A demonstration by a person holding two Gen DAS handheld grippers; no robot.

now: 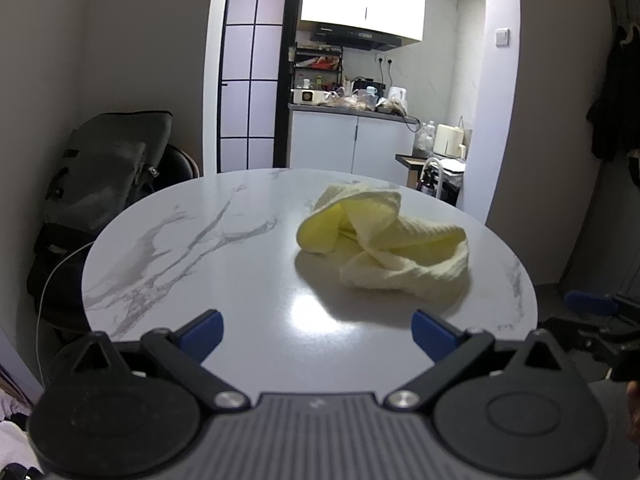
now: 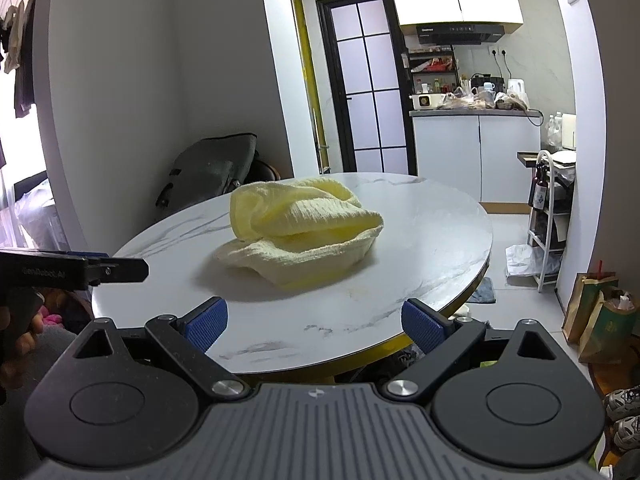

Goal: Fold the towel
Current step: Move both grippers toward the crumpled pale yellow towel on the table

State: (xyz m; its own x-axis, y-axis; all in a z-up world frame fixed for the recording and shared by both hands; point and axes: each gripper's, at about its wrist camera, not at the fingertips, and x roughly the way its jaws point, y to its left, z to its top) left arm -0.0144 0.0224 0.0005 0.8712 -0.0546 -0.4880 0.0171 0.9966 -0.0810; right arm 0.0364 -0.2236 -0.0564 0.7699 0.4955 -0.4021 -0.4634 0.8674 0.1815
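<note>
A pale yellow towel (image 1: 384, 240) lies crumpled in a heap on the round white marble table (image 1: 192, 248); in the right wrist view the towel (image 2: 300, 232) sits near the table's (image 2: 432, 224) middle. My left gripper (image 1: 316, 334) hovers over the near edge, open, its blue pads apart and empty, short of the towel. My right gripper (image 2: 315, 326) is likewise open and empty at the near edge, a little way back from the towel. The left gripper's black body (image 2: 80, 270) shows at the left of the right wrist view.
A dark bag (image 1: 108, 168) rests on a chair behind the table's left side. A kitchen counter (image 1: 352, 108) stands beyond. A white rack (image 2: 548, 216), paper bags (image 2: 600, 312) and shoes (image 2: 624, 400) sit on the floor to the right.
</note>
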